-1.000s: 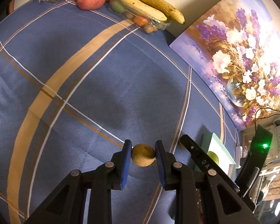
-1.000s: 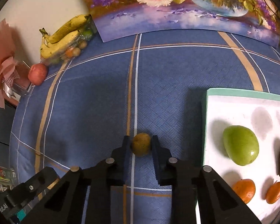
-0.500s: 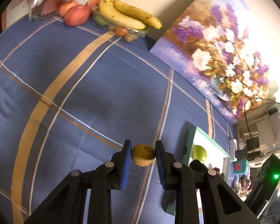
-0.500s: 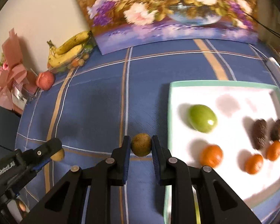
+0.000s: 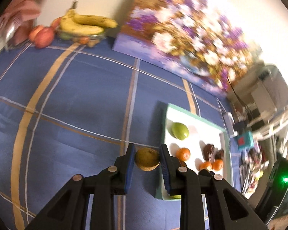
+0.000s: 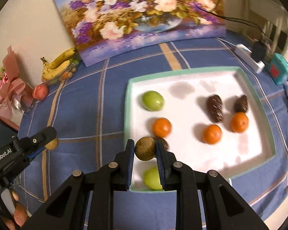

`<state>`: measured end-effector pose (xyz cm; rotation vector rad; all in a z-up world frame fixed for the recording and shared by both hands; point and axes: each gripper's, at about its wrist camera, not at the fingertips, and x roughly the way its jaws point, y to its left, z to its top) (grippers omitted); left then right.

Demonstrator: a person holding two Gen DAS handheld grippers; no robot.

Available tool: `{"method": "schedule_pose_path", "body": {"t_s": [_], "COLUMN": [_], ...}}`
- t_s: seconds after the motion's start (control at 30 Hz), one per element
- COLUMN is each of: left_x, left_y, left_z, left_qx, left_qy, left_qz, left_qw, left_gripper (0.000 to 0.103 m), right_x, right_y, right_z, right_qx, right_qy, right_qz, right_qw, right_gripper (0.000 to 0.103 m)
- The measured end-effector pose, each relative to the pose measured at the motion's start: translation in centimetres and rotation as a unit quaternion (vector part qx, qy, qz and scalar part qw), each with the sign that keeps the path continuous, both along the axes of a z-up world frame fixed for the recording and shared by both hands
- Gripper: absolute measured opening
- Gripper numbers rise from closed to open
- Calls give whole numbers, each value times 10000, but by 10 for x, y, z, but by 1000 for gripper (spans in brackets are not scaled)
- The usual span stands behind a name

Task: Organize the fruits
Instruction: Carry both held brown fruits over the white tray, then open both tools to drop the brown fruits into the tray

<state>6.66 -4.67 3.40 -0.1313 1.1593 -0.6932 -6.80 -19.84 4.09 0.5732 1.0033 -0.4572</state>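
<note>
My left gripper (image 5: 146, 159) is shut on a small round brown fruit (image 5: 147, 159) above the blue cloth, left of the white tray (image 5: 196, 117). My right gripper (image 6: 145, 149) is shut on another small round brown fruit (image 6: 145, 148) held over the near left edge of the tray (image 6: 266, 115). The tray holds two green fruits (image 6: 153, 100), three oranges (image 6: 161, 127) and two dark brown fruits (image 6: 215, 105). The left gripper also shows in the right wrist view (image 6: 48, 140), with its fruit (image 6: 52, 143).
Bananas (image 5: 86, 24) on a clear container and red apples (image 5: 42, 36) sit at the far left of the table. A flower painting (image 6: 144, 13) leans on the wall. A power strip (image 6: 249, 57) and a teal box (image 6: 279, 71) lie right of the tray.
Both grippers have moved right with their fruits. The right one now hangs over the tray's near left edge; the left one is closer to the tray.
</note>
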Motion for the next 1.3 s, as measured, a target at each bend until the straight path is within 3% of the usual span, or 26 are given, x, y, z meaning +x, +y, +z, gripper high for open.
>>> {"method": "schedule_pose_path", "body": {"t_s": [0.13, 0.43, 0.63, 1.3], "left_x": [-15, -40, -43, -45], "left_y": [-27, -82, -94, -97], "left_z": [-9, -48, -67, -77], "left_qx": [92, 744, 1105, 1084], "left_qy": [131, 297, 347, 580], "left_qz": [-418, -1091, -1179, -1251], "left_qw": [9990, 9908, 9863, 9845], "left_gripper": [28, 28, 28, 30], "right_x": [-12, -32, -37, -34], "right_y": [-18, -58, -68, -70], "right_z": [-3, -35, -50, -74], "right_qx": [63, 398, 581, 869], "right_qy": [82, 514, 676, 947], "right_qz": [-241, -729, -816, -782], "right_qw": [9997, 9952, 9927, 9886], "right_gripper": [23, 23, 23, 24]}}
